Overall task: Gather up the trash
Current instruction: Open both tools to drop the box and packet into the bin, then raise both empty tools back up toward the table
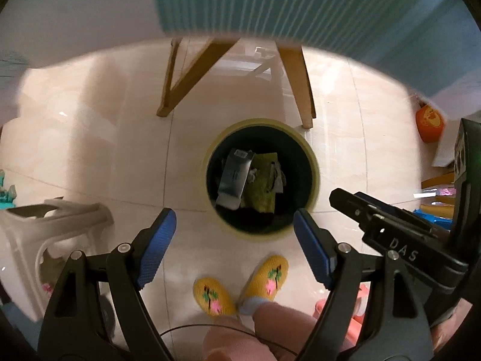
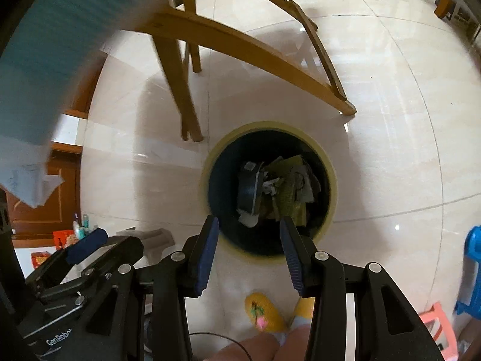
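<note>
Above the pale tiled floor [image 1: 90,156], the left gripper [image 1: 234,246] points straight down with its blue-padded black jaws spread wide and nothing between them. Framed just beyond its fingertips stands a round, dark-lined waste bin with a pale yellow rim [image 1: 315,177]. Inside the bin lies the collected trash [image 1: 249,180]: a crumpled silver-grey packet, a green wrapper and scraps of paper, well below the pads and apart from them.

The right gripper [image 2: 249,255] tilts steeply downward beside the left one, its jaws parted about halfway and empty. From its camera the same bin [image 2: 330,186] sits directly past the fingertips, with the trash [image 2: 276,189] heaped at the bottom. The body of the right gripper also shows at the right edge of the left view [image 1: 399,231], close alongside.

Nearer than the bin, under both grippers, the person's feet in yellow knitted slippers with pink flower patterns [image 1: 240,285] stand on the tiles. Beyond the bin rise the slanted wooden legs [image 1: 192,75] of a table draped with a teal ribbed cloth [image 1: 285,0]. A white plastic stool [image 1: 54,234] stands off to the left.
</note>
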`<state>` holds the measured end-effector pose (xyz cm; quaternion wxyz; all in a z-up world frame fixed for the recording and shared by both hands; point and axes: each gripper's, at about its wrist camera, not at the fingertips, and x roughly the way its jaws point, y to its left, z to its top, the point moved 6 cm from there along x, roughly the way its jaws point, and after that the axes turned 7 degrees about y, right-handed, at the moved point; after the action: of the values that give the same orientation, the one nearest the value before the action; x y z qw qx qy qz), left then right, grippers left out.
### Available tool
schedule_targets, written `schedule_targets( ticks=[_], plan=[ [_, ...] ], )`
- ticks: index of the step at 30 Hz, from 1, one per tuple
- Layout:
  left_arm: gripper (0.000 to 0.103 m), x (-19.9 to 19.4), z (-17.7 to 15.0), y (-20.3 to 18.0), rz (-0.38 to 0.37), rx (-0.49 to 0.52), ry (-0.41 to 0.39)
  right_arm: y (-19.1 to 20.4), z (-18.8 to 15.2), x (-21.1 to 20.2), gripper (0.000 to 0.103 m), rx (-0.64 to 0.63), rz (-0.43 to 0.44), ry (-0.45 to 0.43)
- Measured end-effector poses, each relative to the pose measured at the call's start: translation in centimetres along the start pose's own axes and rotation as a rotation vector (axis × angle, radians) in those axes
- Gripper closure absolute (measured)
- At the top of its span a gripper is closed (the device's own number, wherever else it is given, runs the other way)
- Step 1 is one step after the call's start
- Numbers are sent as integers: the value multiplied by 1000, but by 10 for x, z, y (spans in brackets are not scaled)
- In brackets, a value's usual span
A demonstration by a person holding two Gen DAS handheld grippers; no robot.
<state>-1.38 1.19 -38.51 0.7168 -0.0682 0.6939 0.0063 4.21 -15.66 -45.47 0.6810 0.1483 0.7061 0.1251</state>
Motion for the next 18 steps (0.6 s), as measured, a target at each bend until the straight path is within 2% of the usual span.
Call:
schedule_targets(
  ticks=[8,12,18],
  plan=[
    [25,-140,-16,-4,20,-32,-38,56,-30,-129,60,-82,32,14],
    [25,-208,-10,-11,25,-43,-92,87,-35,-194,60,-139,56,-3],
    [25,-302,5,-26,50,-29,-203,124,-27,-289,60,-207,95,-87]
  ],
)
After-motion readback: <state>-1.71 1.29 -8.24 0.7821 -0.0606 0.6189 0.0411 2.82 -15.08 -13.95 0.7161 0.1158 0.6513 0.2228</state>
